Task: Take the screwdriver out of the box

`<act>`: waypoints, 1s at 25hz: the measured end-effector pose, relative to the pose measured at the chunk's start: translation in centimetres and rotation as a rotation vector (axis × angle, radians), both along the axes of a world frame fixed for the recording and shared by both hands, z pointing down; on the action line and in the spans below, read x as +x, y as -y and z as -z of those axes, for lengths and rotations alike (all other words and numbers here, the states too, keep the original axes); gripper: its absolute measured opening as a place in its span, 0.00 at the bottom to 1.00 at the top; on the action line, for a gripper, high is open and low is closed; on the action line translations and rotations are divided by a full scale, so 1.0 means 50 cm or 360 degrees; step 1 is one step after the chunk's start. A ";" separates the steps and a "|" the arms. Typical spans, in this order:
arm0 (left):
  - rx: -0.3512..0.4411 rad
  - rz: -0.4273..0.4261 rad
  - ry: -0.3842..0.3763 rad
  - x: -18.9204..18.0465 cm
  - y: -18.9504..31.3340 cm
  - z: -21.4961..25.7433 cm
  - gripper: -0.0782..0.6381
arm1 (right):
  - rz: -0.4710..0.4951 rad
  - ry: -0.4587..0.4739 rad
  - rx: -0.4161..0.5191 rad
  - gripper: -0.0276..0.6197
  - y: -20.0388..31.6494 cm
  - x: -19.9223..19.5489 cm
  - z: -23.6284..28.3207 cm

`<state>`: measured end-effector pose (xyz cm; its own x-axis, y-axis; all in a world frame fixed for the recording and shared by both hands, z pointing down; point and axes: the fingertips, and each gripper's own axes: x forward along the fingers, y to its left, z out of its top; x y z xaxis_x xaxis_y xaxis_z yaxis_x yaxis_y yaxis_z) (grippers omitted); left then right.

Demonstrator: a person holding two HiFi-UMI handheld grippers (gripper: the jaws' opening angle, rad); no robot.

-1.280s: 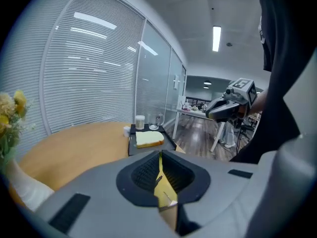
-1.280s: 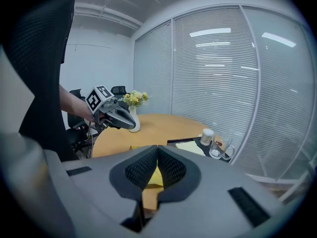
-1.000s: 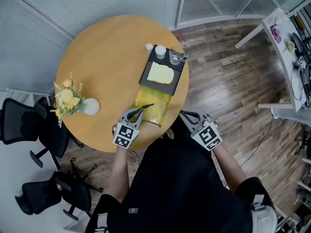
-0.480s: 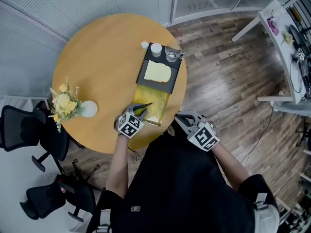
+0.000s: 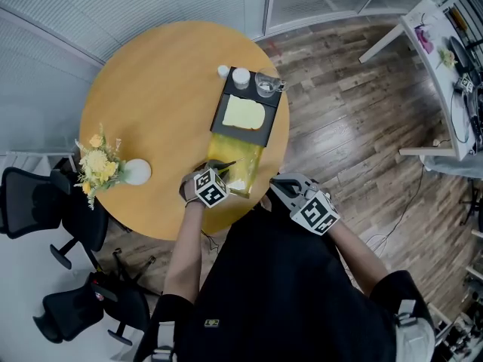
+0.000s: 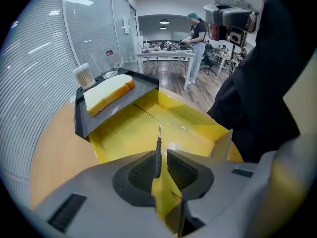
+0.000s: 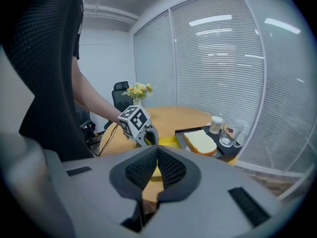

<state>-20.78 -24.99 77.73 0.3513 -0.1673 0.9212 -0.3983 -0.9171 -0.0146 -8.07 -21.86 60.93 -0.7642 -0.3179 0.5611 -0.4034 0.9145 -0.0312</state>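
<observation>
Two grippers in the head view: my left gripper (image 5: 217, 169) is at the near end of the yellow box (image 5: 250, 157), and my right gripper (image 5: 282, 185) is off the round table's (image 5: 151, 104) edge. Left gripper view: jaws pinching the screwdriver (image 6: 158, 150) by its handle, tip poking ahead over the box floor. Right gripper view: jaws pressed together, nothing between them.

The screwdriver (image 6: 158, 150) has its lower end hidden between the pads of the left gripper (image 6: 159, 170). The near wall of the box (image 6: 124, 133) is covered by that gripper. The print on the mug (image 7: 232, 131) is too small to be read.
</observation>
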 end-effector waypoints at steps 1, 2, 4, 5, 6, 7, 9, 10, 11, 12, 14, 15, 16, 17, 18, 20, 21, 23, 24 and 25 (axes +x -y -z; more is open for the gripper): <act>-0.0006 0.0000 0.0012 0.000 0.002 -0.005 0.21 | 0.0004 0.0009 0.0002 0.05 0.002 -0.001 0.001; -0.0013 0.0000 0.0023 -0.001 0.004 -0.009 0.21 | 0.0006 0.0014 0.0003 0.05 0.004 -0.001 0.001; -0.0035 -0.0010 0.0048 -0.003 0.006 -0.020 0.22 | -0.0003 -0.0004 -0.0007 0.05 0.008 0.004 -0.002; -0.0048 -0.0019 0.0065 -0.005 0.007 -0.026 0.23 | -0.0005 -0.0013 -0.0012 0.05 0.011 0.007 -0.003; -0.0061 -0.0031 0.0082 -0.006 0.007 -0.033 0.23 | -0.0006 -0.0017 -0.0014 0.05 0.013 0.008 -0.004; -0.0071 -0.0043 0.0097 -0.007 0.007 -0.038 0.23 | -0.0004 -0.0019 -0.0015 0.05 0.016 0.009 -0.005; -0.0081 -0.0053 0.0111 -0.006 0.008 -0.045 0.23 | 0.0006 -0.0027 -0.0017 0.05 0.017 0.011 -0.008; -0.0079 -0.0057 0.0112 -0.005 0.010 -0.044 0.23 | 0.0013 -0.0034 -0.0016 0.05 0.017 0.010 -0.010; -0.0074 -0.0065 0.0113 -0.003 0.012 -0.041 0.23 | 0.0022 -0.0040 -0.0013 0.05 0.017 0.009 -0.010; -0.0068 -0.0073 0.0114 -0.002 0.014 -0.038 0.23 | 0.0030 -0.0043 -0.0007 0.05 0.018 0.007 -0.010; -0.0069 -0.0080 0.0113 0.001 0.016 -0.039 0.23 | 0.0038 -0.0044 0.0000 0.05 0.022 0.005 -0.007; -0.0075 -0.0084 0.0115 0.002 0.015 -0.041 0.23 | 0.0039 -0.0044 0.0000 0.05 0.024 0.005 -0.007; -0.0080 -0.0095 0.0123 0.002 0.013 -0.045 0.23 | 0.0040 -0.0044 -0.0001 0.05 0.026 0.004 -0.007; -0.0085 -0.0113 0.0134 0.003 0.010 -0.048 0.23 | 0.0041 -0.0044 -0.0002 0.05 0.026 0.004 -0.007; -0.0086 -0.0132 0.0147 0.004 0.007 -0.051 0.23 | 0.0044 -0.0045 -0.0002 0.05 0.027 0.004 -0.007; -0.0083 -0.0153 0.0167 0.005 0.005 -0.054 0.23 | 0.0051 -0.0052 0.0001 0.05 0.029 0.005 -0.006; -0.0079 -0.0156 0.0174 0.004 0.006 -0.055 0.22 | 0.0055 -0.0057 0.0002 0.05 0.031 0.006 -0.007; -0.0078 -0.0157 0.0185 0.003 0.007 -0.057 0.21 | 0.0055 -0.0061 -0.0003 0.05 0.031 0.009 -0.009; -0.0079 -0.0158 0.0191 0.003 0.006 -0.058 0.21 | 0.0054 -0.0058 -0.0004 0.05 0.031 0.009 -0.010; -0.0081 -0.0158 0.0195 0.003 0.005 -0.058 0.21 | 0.0054 -0.0054 -0.0004 0.05 0.031 0.009 -0.010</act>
